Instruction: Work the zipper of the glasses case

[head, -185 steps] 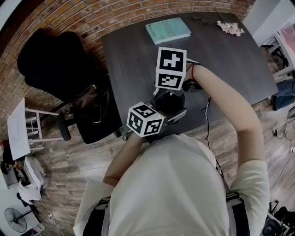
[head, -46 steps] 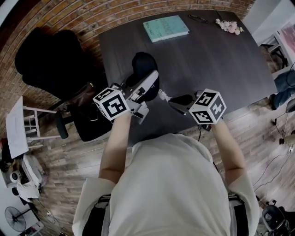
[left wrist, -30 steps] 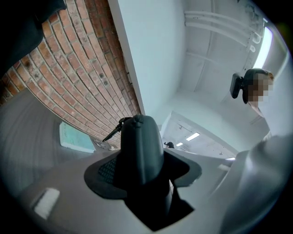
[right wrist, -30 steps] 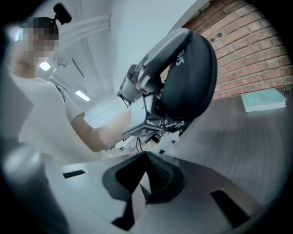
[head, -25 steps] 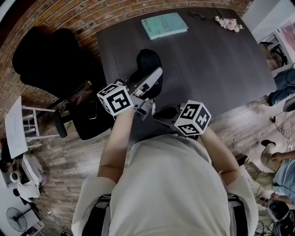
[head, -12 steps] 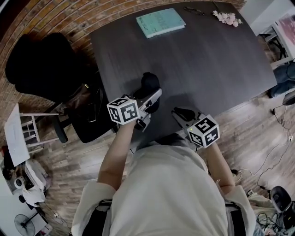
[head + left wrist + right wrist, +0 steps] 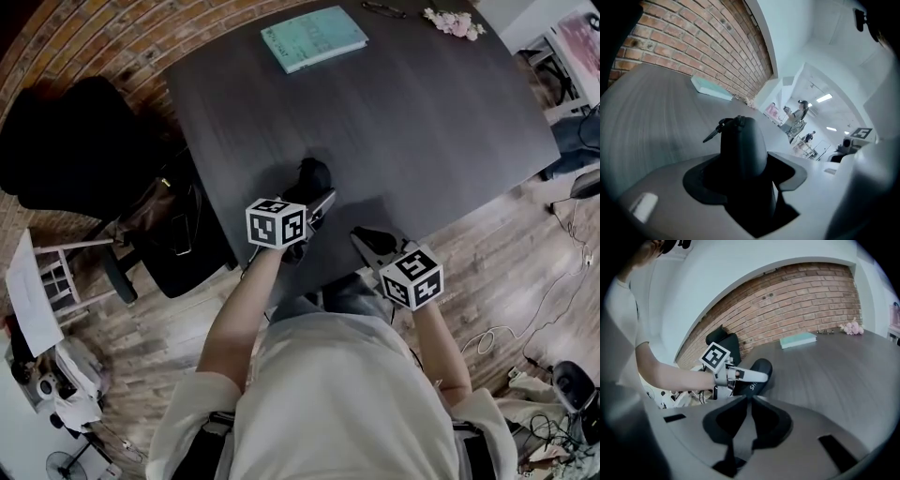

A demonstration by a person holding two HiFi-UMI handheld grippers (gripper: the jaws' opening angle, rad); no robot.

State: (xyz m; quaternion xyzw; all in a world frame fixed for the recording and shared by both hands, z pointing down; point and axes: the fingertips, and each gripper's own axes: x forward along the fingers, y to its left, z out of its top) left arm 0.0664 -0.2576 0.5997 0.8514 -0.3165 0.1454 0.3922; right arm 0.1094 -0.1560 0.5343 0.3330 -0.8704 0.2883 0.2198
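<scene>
The black glasses case (image 7: 310, 176) is over the near part of the dark table (image 7: 422, 112). My left gripper (image 7: 315, 197) is shut on it. In the left gripper view the case (image 7: 742, 145) stands up between the pads, its zipper pull (image 7: 712, 134) sticking out to the left. My right gripper (image 7: 364, 242) hangs apart from the case at the table's front edge; its jaws are closing, almost together, with nothing between them. The right gripper view shows that gripper (image 7: 748, 399) pointed at the case (image 7: 759, 370) and the left gripper (image 7: 751, 377).
A teal book (image 7: 314, 37), pink flowers (image 7: 455, 21) and a pair of glasses (image 7: 380, 9) lie along the table's far edge. A black chair (image 7: 56, 150) and a dark bag (image 7: 173, 234) stand left of the table. Cables lie on the wooden floor at right.
Both grippers have drawn back toward the table's near edge, the left one bringing the case with it. The right gripper stays clear of the case.
</scene>
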